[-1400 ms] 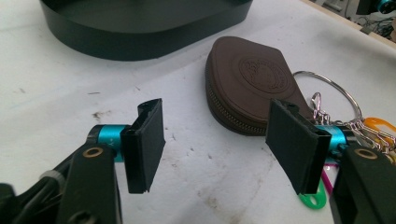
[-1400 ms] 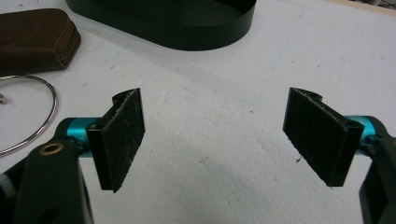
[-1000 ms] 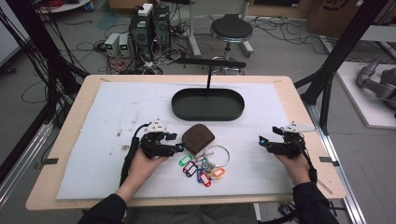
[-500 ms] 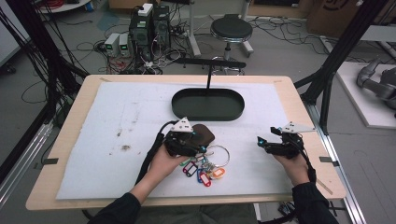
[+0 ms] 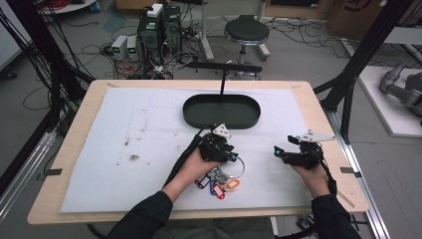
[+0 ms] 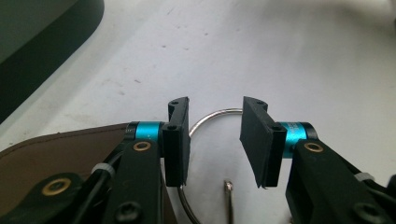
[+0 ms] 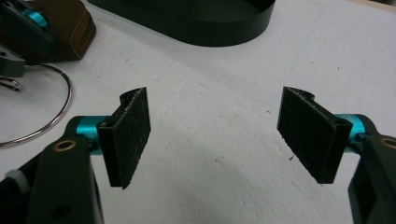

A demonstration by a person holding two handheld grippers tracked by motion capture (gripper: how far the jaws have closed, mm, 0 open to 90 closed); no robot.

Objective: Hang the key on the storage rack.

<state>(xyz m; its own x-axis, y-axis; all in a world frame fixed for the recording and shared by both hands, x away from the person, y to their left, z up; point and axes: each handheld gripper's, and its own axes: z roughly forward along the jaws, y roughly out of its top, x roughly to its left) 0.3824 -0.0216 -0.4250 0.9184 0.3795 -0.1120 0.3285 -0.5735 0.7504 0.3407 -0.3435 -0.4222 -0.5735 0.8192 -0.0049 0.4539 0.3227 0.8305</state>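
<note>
The bunch of colored key tags (image 5: 217, 183) lay on the white mat (image 5: 99, 164), near the mat's front edge and about halfway along it. The tags hung on a big metal key ring (image 5: 238, 167). A brown leather pouch (image 6: 60, 154) lay just beside the ring, on its far side.

The left gripper (image 5: 219, 149) was low over the ring. Its jaws were a little apart, holding nothing, and the top of the ring's wire (image 6: 219, 114) curved across the gap between them. It looked like the step was to grab the ring. The next move would call for going down a bit more and squeezing on the thin wire.

The bunch seemed to stretch from the tags at the front to the ring farther back.

The right gripper (image 5: 284, 152) was near the mat's right edge, jaws wide and empty.

Farther back sat a black oval tray (image 5: 194, 112).
</note>
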